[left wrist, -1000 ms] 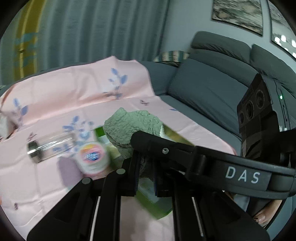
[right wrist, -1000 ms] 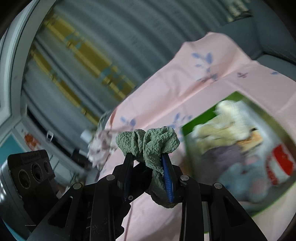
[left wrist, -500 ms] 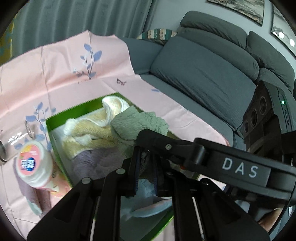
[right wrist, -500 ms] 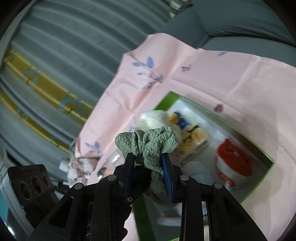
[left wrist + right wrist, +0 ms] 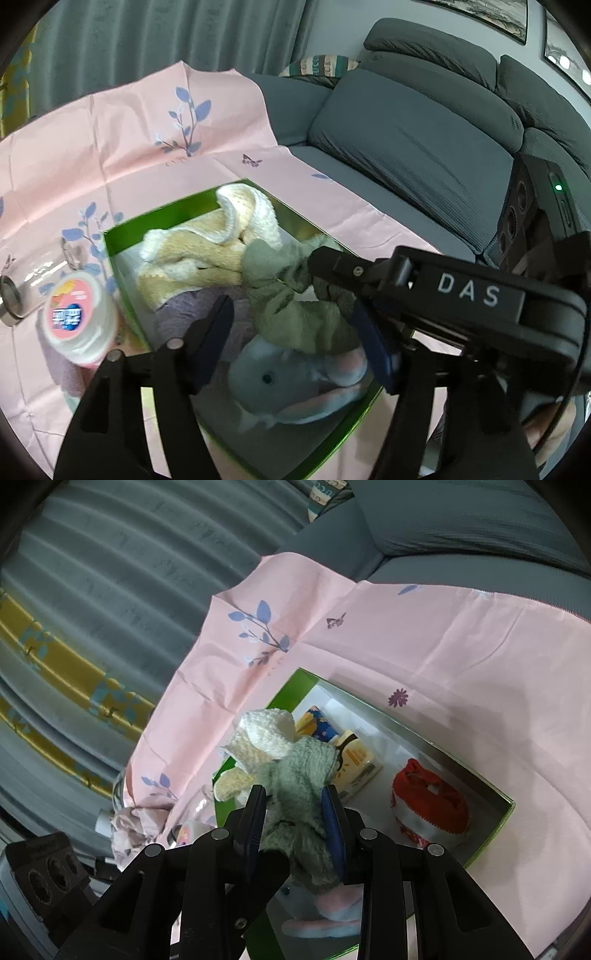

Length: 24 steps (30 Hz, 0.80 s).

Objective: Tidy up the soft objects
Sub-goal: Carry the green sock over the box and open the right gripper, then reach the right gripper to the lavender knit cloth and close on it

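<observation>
A green towel [image 5: 295, 306] hangs over the green box [image 5: 122, 236], which holds a cream towel [image 5: 207, 251], a purple cloth [image 5: 192, 302] and a blue plush toy [image 5: 288, 376]. My left gripper [image 5: 291, 325] is open, its jaws wide on either side of the towel. My right gripper [image 5: 295, 805] has its jaws a little apart with the green towel [image 5: 306, 775] between them, above the box [image 5: 506, 808]. The right view also shows the cream towel [image 5: 266, 734], a red pouch [image 5: 428, 805] and small packets [image 5: 351, 757] in the box.
A pink floral cloth [image 5: 110, 147] covers the surface. A round pink-labelled tub [image 5: 74, 317] and a glass jar [image 5: 14, 295] lie left of the box. A grey sofa [image 5: 406, 129] stands behind. Curtains [image 5: 92, 609] hang at the back.
Both grippers moved over the green box with the green towel. My left gripper opened and let the towel go; my right jaws widened slightly around it.
</observation>
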Tool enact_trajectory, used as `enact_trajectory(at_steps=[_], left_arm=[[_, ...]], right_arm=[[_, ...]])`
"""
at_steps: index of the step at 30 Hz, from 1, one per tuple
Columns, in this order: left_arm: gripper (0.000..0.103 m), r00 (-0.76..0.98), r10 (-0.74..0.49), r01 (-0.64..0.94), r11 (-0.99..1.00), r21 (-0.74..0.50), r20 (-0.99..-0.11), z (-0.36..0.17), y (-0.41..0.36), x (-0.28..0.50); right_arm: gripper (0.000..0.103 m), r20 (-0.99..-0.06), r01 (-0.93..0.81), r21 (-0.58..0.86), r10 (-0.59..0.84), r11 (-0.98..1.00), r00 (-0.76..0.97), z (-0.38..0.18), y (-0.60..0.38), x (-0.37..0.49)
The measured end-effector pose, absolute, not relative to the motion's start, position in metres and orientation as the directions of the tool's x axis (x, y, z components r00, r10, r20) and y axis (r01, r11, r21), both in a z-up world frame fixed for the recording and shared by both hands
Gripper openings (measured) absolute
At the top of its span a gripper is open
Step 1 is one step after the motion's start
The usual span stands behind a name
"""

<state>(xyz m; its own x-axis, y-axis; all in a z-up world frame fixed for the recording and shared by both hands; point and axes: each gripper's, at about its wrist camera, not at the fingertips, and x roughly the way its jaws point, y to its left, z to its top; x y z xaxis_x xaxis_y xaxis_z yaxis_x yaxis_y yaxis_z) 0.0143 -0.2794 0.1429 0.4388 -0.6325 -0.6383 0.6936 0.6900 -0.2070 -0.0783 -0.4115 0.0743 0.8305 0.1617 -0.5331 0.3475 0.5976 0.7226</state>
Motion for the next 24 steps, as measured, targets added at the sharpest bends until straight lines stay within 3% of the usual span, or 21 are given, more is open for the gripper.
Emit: enact_trajectory(at_steps=[3, 6, 12, 17, 20, 24], left_arm=[[0.077, 0.451, -0.639, 0.683, 0.696, -0.22, -0.623, 0.149, -0.267, 0.013], [0.083, 0.475, -0.647, 0.67, 0.705, -0.232, -0.596, 0.159, -0.251, 0.01], [0.089, 0.568, -0.616, 0.601, 0.763, -0.236, -0.546, 0.17, -0.207, 0.013], [0.088, 0.675, -0.5, 0.427, 0.864, -0.266, -0.543, 0.162, -0.149, 0.029], [0.088, 0.703, -0.396, 0.274, 0.917, -0.289, -0.591, 0.139, -0.11, 0.043], [0.087, 0.631, -0.404, 0.213, 0.911, -0.353, -0.662, 0.099, -0.089, 0.062]], right_arm=[[0.034, -0.535, 0.347, 0.705, 0.143, 0.619, 0.832, 0.081, -0.407, -0.08], [0.054, -0.518, 0.333, 0.699, 0.128, 0.633, 0.846, 0.087, -0.404, -0.083], [0.068, -0.486, 0.324, 0.696, 0.089, 0.641, 0.869, 0.098, -0.403, -0.092], [0.072, -0.461, 0.319, 0.705, 0.069, 0.633, 0.885, 0.103, -0.405, -0.1], [0.073, -0.468, 0.33, 0.702, 0.06, 0.631, 0.882, 0.104, -0.405, -0.1], [0.073, -0.477, 0.334, 0.703, 0.067, 0.628, 0.877, 0.104, -0.403, -0.098]])
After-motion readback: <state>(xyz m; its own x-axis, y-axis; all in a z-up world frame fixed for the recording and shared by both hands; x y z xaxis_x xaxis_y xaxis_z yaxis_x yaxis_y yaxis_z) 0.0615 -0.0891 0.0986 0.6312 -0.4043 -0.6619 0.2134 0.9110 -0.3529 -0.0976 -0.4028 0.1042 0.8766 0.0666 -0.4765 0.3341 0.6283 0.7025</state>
